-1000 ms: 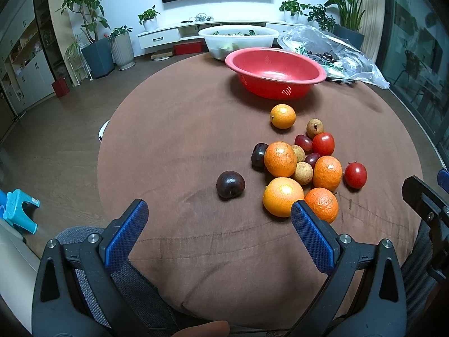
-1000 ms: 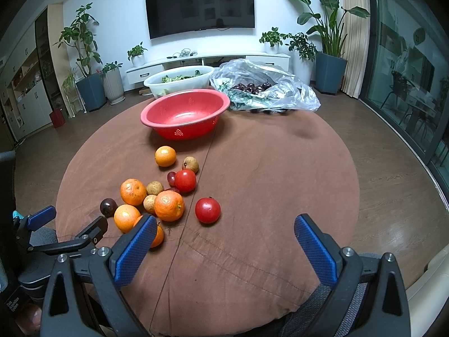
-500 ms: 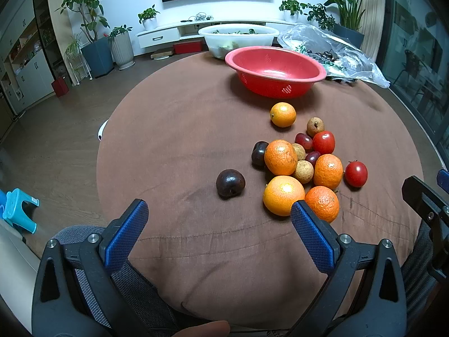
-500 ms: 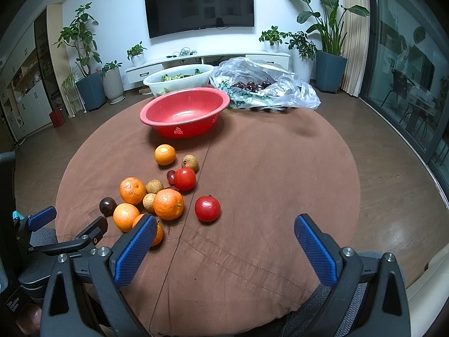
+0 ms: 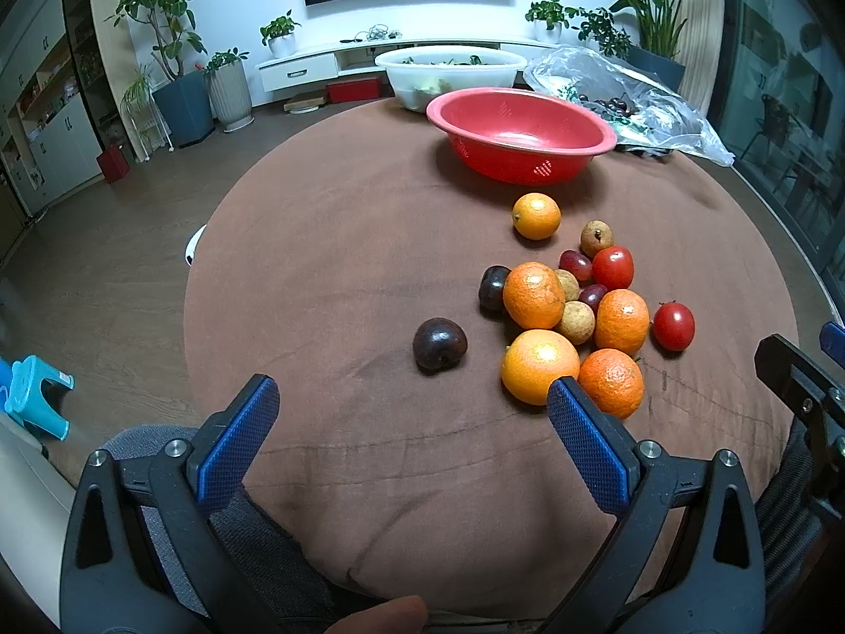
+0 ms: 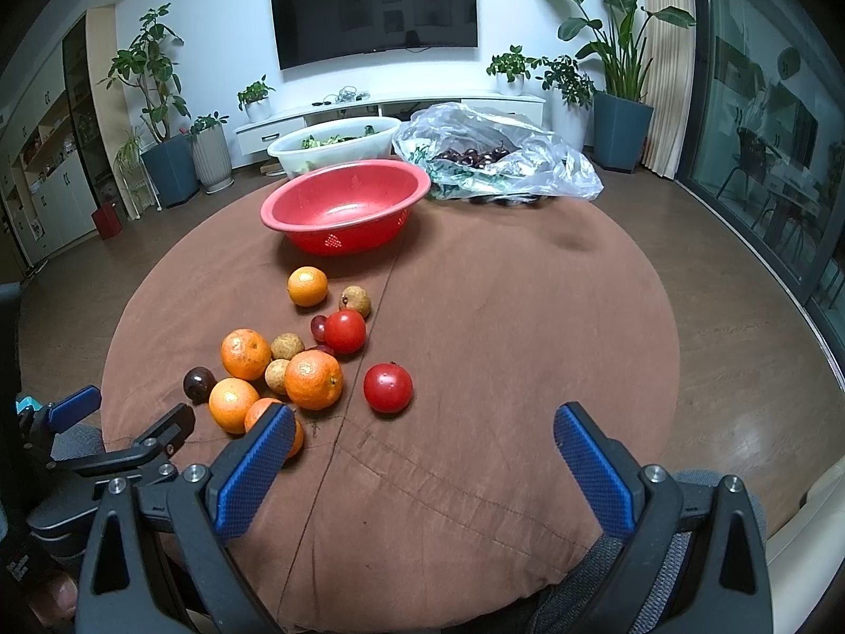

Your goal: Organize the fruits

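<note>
While spread wide, left hand-held gripper [image 5: 412,401] faces dark plum [image 5: 439,344] ahead.

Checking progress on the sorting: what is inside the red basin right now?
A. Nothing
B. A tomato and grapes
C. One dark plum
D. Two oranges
A: the red basin shows only its bare inner wall, and the fruits lie on the brown cloth.

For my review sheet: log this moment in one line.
left gripper open, empty | right gripper open, empty | fruits on table | red bowl empty
</note>
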Motion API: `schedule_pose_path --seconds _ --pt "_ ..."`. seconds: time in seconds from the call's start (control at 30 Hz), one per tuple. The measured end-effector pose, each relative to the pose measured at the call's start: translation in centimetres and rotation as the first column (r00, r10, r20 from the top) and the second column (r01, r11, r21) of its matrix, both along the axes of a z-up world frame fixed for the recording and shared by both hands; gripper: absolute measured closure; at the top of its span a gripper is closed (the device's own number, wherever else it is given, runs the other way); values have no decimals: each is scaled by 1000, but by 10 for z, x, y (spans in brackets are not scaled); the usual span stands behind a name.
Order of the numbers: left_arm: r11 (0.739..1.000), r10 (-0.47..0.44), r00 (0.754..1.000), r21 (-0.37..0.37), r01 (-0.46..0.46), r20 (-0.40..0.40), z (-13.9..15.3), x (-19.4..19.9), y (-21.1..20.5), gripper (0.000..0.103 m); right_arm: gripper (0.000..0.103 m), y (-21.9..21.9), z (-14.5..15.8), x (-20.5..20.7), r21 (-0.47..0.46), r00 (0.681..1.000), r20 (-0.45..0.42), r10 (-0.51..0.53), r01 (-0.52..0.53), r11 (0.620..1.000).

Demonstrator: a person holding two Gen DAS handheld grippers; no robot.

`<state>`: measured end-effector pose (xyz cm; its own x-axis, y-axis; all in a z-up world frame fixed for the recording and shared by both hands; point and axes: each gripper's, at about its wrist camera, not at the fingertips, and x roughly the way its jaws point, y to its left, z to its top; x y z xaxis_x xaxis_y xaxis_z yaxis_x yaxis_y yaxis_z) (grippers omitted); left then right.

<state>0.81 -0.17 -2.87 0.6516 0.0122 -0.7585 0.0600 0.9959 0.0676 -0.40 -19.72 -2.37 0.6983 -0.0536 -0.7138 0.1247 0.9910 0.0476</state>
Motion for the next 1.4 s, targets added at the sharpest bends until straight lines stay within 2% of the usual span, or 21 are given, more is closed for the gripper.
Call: schedule_pose_path --seconds 0.13,0.23,0.37,0.43,0.5,0.6,0.77,0.83,0.9,0.97,1.0,1.07,1.1,1.17,1.27,1.4 --pt "998 -27 1000 -48 27 16 -2 -3 15 0 2 1 -5 -2 14 1000 -5 15 -15 1000" --pt "986 -128 991 -103 131 39 -4 -6 24 0 2 1 -8 -1 30 999 -16 35 -34 999" --pt "974 -207 977 -86 210 42 -9 -9 27 0 3 9 -10 0 59 996 -15 88 -87 994" --pt "968 -237 971 -74 239 34 -12 -11 28 0 6 20 -12 0 61 991 -7 137 -136 989" --pt "962 -253 967 -108 250 -16 -15 -5 31 0 10 29 -14 2 58 984 -11 179 -179 982" --pt "963 -243 970 -120 241 4 -11 2 41 0 22 42 -23 8 62 970 -43 238 -235 970" --pt "947 -314 949 -78 311 -25 -4 26 48 0 32 46 -33 18 82 959 -89 270 -263 961" --pt "926 -375 925 -60 372 -55 -5 37 46 0 34 45 -35 22 89 956 -97 276 -268 959" --pt "894 -448 889 -30 447 -96 -6 47 39 0 38 46 -37 25 99 951 -103 291 -282 954" --pt "865 -494 861 31 501 -115 -7 51 33 0 40 47 -39 28 112 944 -108 311 -299 948" --pt "839 -528 839 72 539 -128 -7 54 29 0 41 48 -39 28 116 942 -109 317 -305 945" --pt "804 -575 805 83 589 -147 -10 61 26 1 43 51 -40 29 120 936 -111 333 -320 940" --pt "794 -588 793 73 604 -158 -11 65 26 3 44 52 -41 30 122 933 -114 340 -326 937" --pt "777 -612 769 41 628 -182 -15 72 28 20 45 55 -43 32 122 928 -122 351 -337 934" --pt "762 -634 744 -2 648 -211 -20 82 27 38 50 56 -48 36 143 920 -142 364 -345 928" --pt "739 -661 709 -52 672 -244 -26 90 22 51 51 56 -50 36 161 917 -151 370 -346 924"
